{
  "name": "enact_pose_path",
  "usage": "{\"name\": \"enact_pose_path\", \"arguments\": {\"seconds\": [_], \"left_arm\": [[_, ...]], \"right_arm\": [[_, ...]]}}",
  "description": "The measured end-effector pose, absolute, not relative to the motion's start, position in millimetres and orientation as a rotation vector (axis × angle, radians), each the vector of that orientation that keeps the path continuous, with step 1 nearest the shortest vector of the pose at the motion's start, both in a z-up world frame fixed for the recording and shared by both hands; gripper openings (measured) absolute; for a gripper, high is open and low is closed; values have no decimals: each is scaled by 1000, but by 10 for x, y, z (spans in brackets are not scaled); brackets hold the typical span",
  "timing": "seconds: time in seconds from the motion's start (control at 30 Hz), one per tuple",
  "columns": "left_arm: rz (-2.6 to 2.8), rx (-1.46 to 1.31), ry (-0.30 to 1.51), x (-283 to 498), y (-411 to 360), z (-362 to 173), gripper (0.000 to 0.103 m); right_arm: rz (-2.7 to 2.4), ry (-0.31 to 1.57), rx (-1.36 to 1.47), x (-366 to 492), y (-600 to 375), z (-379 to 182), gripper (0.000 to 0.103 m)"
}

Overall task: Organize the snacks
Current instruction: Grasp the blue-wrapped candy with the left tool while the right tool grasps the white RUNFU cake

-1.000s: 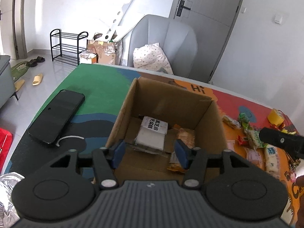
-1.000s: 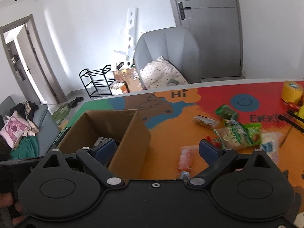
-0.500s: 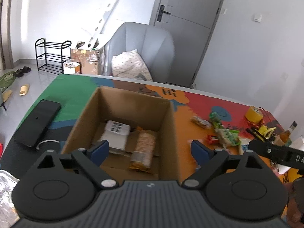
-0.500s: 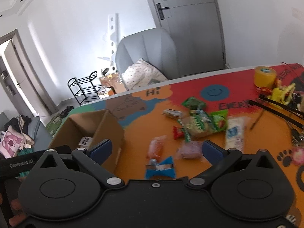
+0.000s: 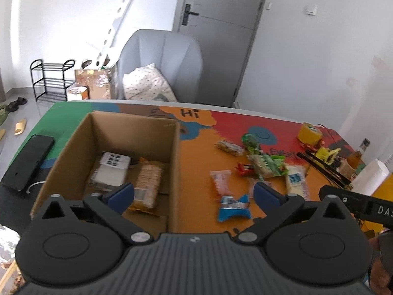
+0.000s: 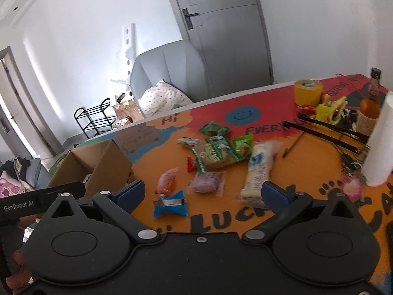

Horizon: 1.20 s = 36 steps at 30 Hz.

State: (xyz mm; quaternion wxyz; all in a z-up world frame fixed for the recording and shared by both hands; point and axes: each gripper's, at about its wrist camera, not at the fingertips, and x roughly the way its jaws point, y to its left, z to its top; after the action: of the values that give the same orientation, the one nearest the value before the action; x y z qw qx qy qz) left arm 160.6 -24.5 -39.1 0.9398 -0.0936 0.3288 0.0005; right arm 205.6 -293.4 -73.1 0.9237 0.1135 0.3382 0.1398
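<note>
An open cardboard box [image 5: 172, 162] stands on the colourful table mat and holds a white packet [image 5: 110, 169] and an orange biscuit packet [image 5: 147, 182]. It also shows in the right wrist view [image 6: 108, 164]. Several loose snacks lie to its right: a blue packet [image 5: 233, 207] [image 6: 170, 206], a pink-orange packet [image 5: 219, 180] [image 6: 167, 180], a purple packet [image 6: 207, 182], a white-blue packet [image 6: 259, 172] and green packets [image 6: 221, 150]. My left gripper [image 5: 194, 194] is open and empty, above the box's right wall. My right gripper [image 6: 202, 194] is open and empty, above the snacks.
A black phone [image 5: 27, 162] lies on the mat left of the box. A yellow tape roll [image 6: 308, 92], black tongs [image 6: 326, 130], a bottle [image 6: 371, 103] and a white paper roll [image 6: 380, 145] stand at the right. A grey chair [image 5: 159, 64] is behind the table.
My left gripper opened wide and swung right from over the box toward its right wall. My right gripper also swung right, from the box to above the loose snacks.
</note>
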Motion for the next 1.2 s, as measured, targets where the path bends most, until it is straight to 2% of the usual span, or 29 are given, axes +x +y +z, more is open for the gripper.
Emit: {"name": "enact_pose_path", "arguments": {"seconds": [0.7, 1.2], "left_arm": [[-124, -209, 644, 1695, -811, -598, 103], [-90, -130, 689, 1948, -1089, -958, 103]], "right_arm": [[235, 687, 270, 1953, -3422, -1075, 103], [197, 704, 273, 2078, -3531, -1415, 103]]}}
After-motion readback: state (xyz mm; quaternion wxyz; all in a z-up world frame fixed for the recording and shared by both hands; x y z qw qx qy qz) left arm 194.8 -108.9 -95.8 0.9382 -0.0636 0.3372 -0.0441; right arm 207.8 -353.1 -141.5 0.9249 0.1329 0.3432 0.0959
